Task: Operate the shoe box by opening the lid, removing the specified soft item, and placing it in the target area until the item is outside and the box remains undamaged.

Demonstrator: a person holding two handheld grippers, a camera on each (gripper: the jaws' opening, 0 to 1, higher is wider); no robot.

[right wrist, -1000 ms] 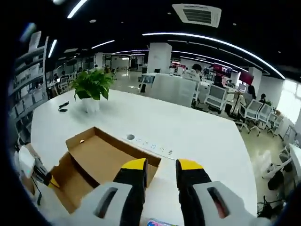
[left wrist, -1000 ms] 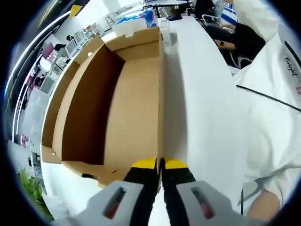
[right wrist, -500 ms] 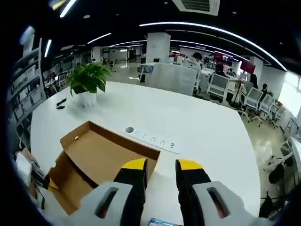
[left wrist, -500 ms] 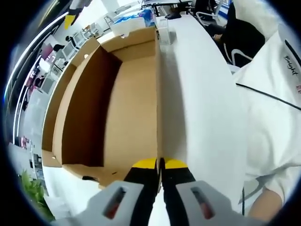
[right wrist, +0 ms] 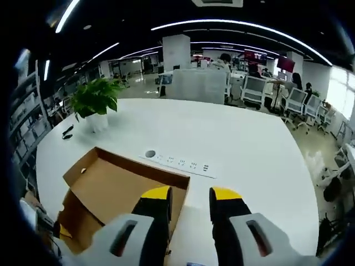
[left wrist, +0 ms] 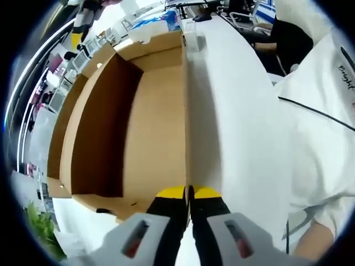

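1. In the left gripper view, a green plant (left wrist: 36,224) shows at the lower left edge, beside the white table (left wrist: 238,127).
2. The open cardboard shoe box (left wrist: 150,127) lies on the table with its long axis running away from the camera, up the picture; its far short end points toward a white container (left wrist: 150,30) and desks beyond. The inside that can be seen is bare brown card.
3. The left gripper (left wrist: 188,192) has its yellow-tipped jaws pressed together on the near end of the box's right wall, which rises straight up the view from between them.
4. To the right, a person in a white garment (left wrist: 321,133) stands close against the table edge.
5. In the right gripper view, the plant (right wrist: 94,97) in its white pot stands at the left, well apart from the box.
6. The shoe box (right wrist: 119,188) sits low and left, long axis slanting from lower left toward a white power strip (right wrist: 177,162) just beyond its far wall.
7. The right gripper (right wrist: 190,194) hovers above the table with jaws parted, gripping nothing.
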